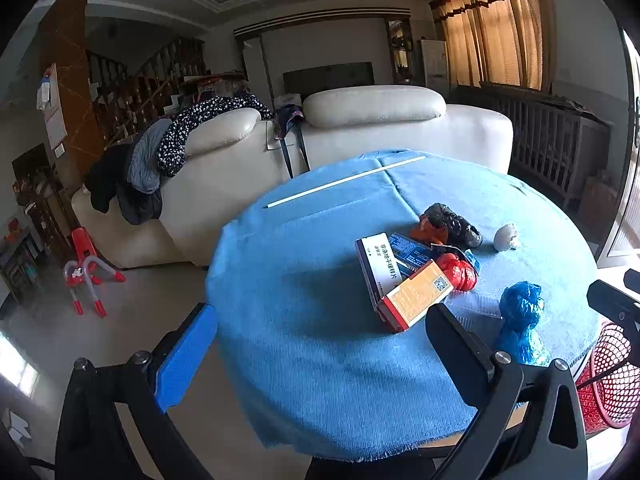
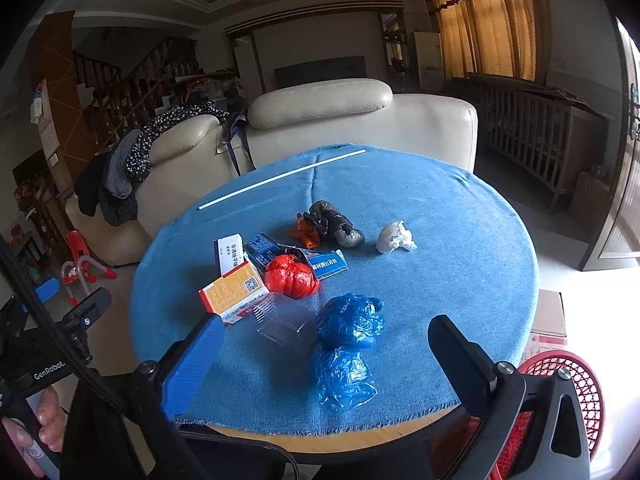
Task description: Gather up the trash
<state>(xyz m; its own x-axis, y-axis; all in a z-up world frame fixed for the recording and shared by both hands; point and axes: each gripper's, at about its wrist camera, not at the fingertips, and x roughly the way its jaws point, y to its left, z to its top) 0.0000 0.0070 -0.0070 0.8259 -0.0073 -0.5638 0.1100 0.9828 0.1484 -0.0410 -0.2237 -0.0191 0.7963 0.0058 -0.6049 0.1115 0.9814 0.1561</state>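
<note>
Trash lies on a round table with a blue cloth (image 2: pixel 460 240): an orange-and-white box (image 2: pixel 234 292), a white box (image 2: pixel 230 254), a red bag wad (image 2: pixel 292 276), blue plastic bags (image 2: pixel 348 344), a clear plastic tray (image 2: pixel 284 322), a black-and-orange bag (image 2: pixel 332 226), a white paper ball (image 2: pixel 394 238) and a blue packet (image 2: pixel 326 266). My right gripper (image 2: pixel 326 354) is open and empty at the near edge, around the blue bags. My left gripper (image 1: pixel 320 344) is open and empty, left of the boxes (image 1: pixel 412 296). A red mesh basket (image 2: pixel 568 396) stands right of the table.
A long white stick (image 2: pixel 280 178) lies at the table's far edge. A cream sofa (image 2: pixel 360 120) with clothes draped on it stands behind. A cardboard box (image 2: pixel 548 324) sits on the floor at right. A red child's chair (image 1: pixel 86 276) stands at left.
</note>
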